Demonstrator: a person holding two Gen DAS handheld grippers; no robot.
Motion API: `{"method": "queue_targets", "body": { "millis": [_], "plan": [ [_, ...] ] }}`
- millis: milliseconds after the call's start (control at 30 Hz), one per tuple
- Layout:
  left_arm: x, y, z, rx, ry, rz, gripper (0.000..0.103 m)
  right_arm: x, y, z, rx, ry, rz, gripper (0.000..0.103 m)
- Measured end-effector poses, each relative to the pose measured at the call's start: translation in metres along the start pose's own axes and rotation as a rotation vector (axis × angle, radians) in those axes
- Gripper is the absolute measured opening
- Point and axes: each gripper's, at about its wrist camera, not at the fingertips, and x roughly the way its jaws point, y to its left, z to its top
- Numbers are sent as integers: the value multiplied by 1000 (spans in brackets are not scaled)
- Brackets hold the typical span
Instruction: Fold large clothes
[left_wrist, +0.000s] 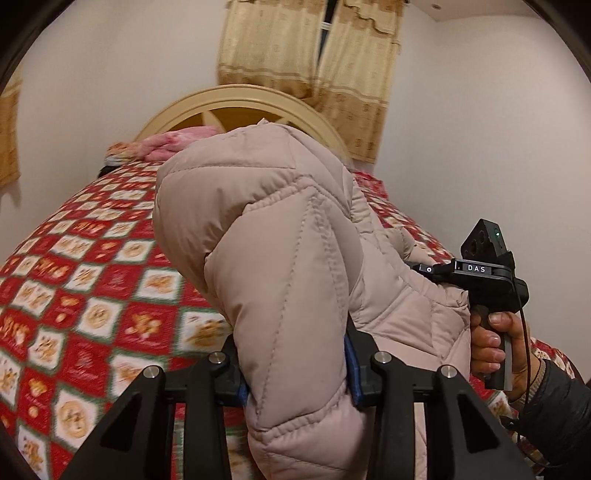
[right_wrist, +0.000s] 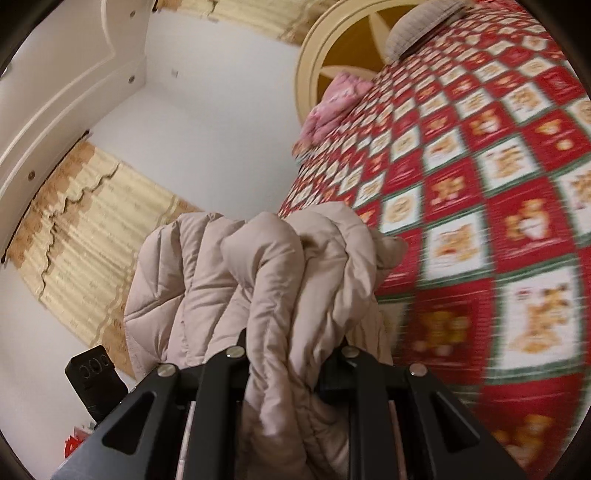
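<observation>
A beige quilted puffer jacket (left_wrist: 273, 236) is held up above the bed. My left gripper (left_wrist: 295, 373) is shut on a thick padded fold of it; the blue pads (left_wrist: 351, 373) press its sides. My right gripper (right_wrist: 284, 365) is shut on another bunched part of the same jacket (right_wrist: 258, 266). In the left wrist view the right gripper (left_wrist: 424, 267), held in a hand, sits to the right with its fingers buried in the jacket. The jacket hangs between both grippers and hides both sets of fingertips.
The bed has a red and white checked bear-print cover (left_wrist: 85, 295) (right_wrist: 498, 184). A cream round headboard (left_wrist: 236, 99), a pink cloth (left_wrist: 177, 142) and a pillow (right_wrist: 417, 26) lie at its far end. Yellow curtains (left_wrist: 314, 59) hang on the walls.
</observation>
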Motion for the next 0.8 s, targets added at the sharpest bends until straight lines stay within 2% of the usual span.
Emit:
{"method": "queue_targets", "body": {
  "millis": [200,300,600,800],
  "plan": [
    [-2,40,-8,-24,3,55,40,43,16,-6,-13,65,-1,21],
    [3,60,-16,-56,19,59,40,63,19,-10,-18,97,-18,21],
    [5,80,-37,-87,41,54,41,91,7,-23,-19,150,-92,21],
    [6,82,-45,-70,61,104,57,100,7,-28,-29,168,-113,22]
  ]
}}
